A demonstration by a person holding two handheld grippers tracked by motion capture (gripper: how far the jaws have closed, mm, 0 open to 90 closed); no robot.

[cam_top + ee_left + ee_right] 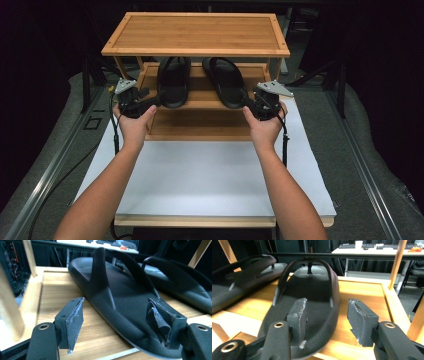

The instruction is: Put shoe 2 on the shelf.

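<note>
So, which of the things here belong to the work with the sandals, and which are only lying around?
Part of the job:
- left sandal, on the middle shelf
- right sandal, beside it
- wooden rack
- left gripper, jaws open around the heel
- right gripper, jaws open at the heel

Just around:
- white board under the rack
- desk with keyboard far behind

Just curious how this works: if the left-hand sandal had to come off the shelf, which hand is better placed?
Probably left. The left tool sits open at the left sandal, by its heel, with the sandal's edge between the jaws. The right tool is open at the right sandal, farther away.
</note>
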